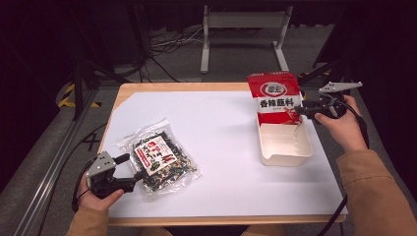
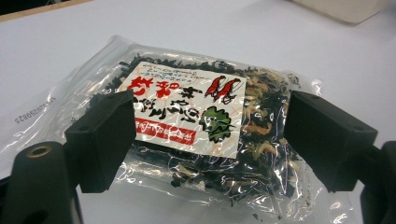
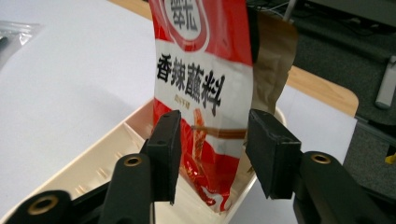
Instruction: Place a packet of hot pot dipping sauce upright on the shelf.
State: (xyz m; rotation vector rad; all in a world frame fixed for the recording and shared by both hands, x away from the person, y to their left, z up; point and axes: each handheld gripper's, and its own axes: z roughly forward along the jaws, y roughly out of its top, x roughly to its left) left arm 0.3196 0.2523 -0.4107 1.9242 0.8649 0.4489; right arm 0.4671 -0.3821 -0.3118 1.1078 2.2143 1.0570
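Observation:
A clear packet of dried seaweed with a red-and-white label lies flat on the white sheet at the front left. My left gripper stands open at its near edge, and in the left gripper view the jaws stand apart on either side of the packet without pressing it. A red sauce packet stands upright at the far end of the white tray. My right gripper comes in from the right, shut on the packet's lower part, with its bottom inside the tray.
A white sheet covers most of the wooden table. A white metal frame and cables lie on the floor behind it. A metal rail runs along the floor at the left.

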